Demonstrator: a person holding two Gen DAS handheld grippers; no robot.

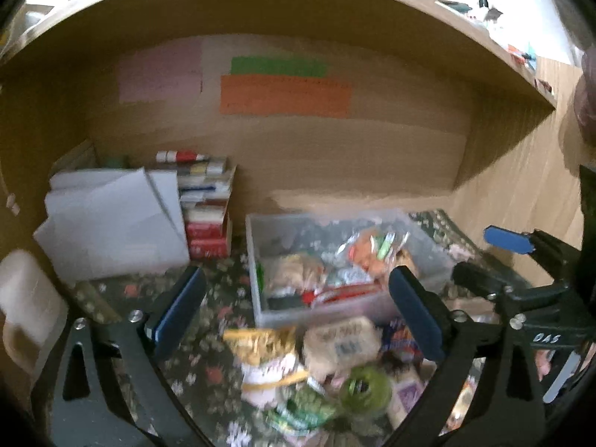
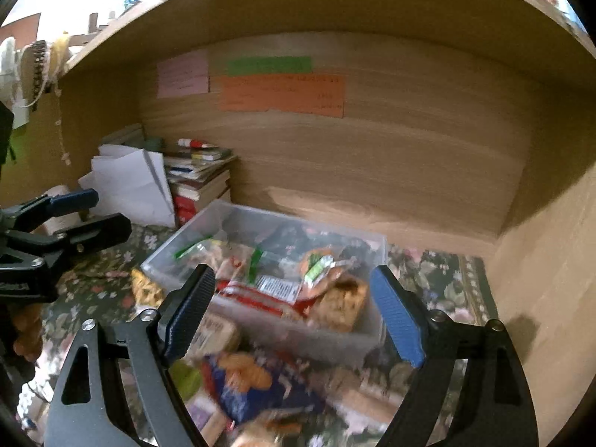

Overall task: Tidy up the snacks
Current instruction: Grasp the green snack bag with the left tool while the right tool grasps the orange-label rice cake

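Observation:
A clear plastic bin (image 1: 257,260) (image 2: 298,219) stands on a floral cloth inside a wooden nook and holds several snack packets. In front of it lie loose snacks: a yellow packet (image 1: 260,342), a beige packet (image 1: 342,339), a green jar (image 1: 367,387) and a blue biscuit packet (image 2: 253,380). My left gripper (image 1: 296,279) hovers over the loose pile, open, with nothing between its pads. My right gripper (image 2: 292,275) is open above the bin's near edge, also holding nothing. Each gripper shows in the other's view, the right gripper (image 1: 480,257) at the right and the left gripper (image 2: 100,214) at the left.
A stack of books (image 1: 206,216) (image 2: 197,182) and white folded paper (image 1: 111,219) fill the back left corner. Pink, green and orange notes (image 1: 285,97) hang on the back wall. A wooden side wall (image 2: 540,279) closes the right. A shelf board runs overhead.

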